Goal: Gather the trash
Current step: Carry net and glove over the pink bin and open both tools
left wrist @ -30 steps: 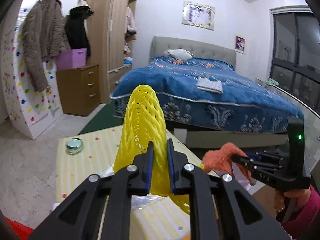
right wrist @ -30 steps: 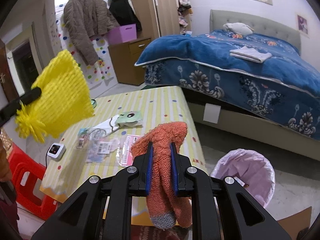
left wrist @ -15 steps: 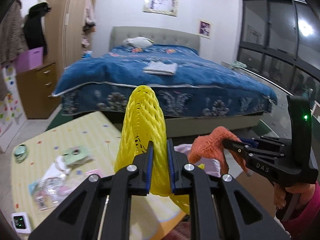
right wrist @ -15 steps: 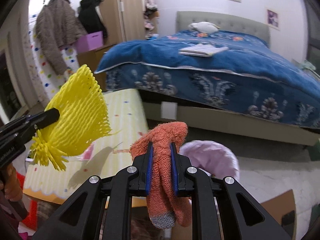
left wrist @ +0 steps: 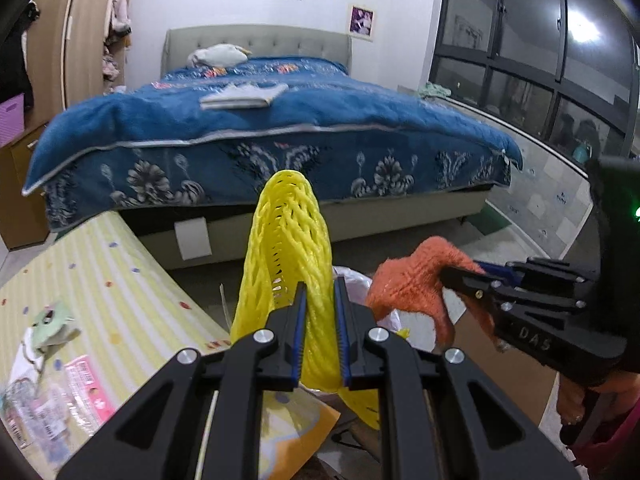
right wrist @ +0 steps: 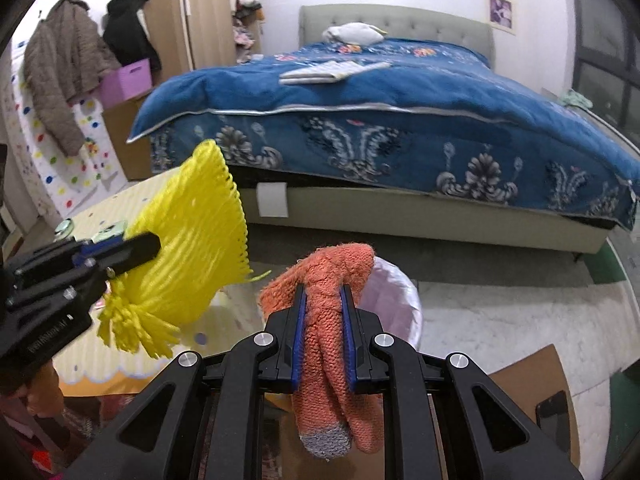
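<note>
Yellow net (left wrist: 289, 240) clamped in L gripper (left wrist: 320, 312), glove (right wrist: 326, 320) in R gripper (right wrist: 324, 320)

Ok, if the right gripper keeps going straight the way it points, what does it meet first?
Probably the bin lined with a pale pink bag, just beyond the orange glove that the right gripper holds; depth is unclear.

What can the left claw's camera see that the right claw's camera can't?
Only the left view shows the big dark windows and the wrappers on the striped table. Only the right view shows the brown jacket and purple box. Both show the blue bed, the yellow foam net and the orange glove.
</note>
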### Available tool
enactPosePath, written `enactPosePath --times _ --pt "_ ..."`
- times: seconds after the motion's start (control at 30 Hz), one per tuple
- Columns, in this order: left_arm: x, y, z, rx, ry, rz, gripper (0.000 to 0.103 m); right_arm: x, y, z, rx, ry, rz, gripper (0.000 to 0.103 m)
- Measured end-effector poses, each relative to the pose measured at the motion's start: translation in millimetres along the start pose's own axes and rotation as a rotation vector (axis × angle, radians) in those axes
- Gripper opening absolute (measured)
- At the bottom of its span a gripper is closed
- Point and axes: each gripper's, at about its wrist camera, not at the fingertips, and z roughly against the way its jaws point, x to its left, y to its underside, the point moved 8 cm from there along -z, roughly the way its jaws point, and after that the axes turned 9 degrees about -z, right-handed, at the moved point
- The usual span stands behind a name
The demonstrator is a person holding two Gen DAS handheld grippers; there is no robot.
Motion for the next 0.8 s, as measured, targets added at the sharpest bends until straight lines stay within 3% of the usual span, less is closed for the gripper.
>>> enactPosePath --times 0.3,0.53,0.67,0.7,0.8 --pt "-5.1 11.3 -64.6 0.115 0.013 -0.021 0.012 -22.1 -0.9 -49.2 0.075 0.024 -0.026 0.016" --pt "-0.2 6.5 -96.9 0.141 0.042 -0.013 0.018 -30.9 -6.3 -86.2 0.115 0.015 -0.054 0.020" --pt "3.4 4.4 -108.4 0.141 0.045 0.003 0.051 -37.8 -9.1 -103.5 0.133 0.013 -0.074 0.034" --pt "5.1 5.2 -110.1 0.143 0.039 0.009 0.056 -39.8 -9.9 -106.6 0.137 0.015 -0.082 0.039" --pt "12.0 9.4 -109.5 0.156 0.025 0.025 0.059 -47.4 -13.0 -108.4 0.139 0.015 -0.117 0.045"
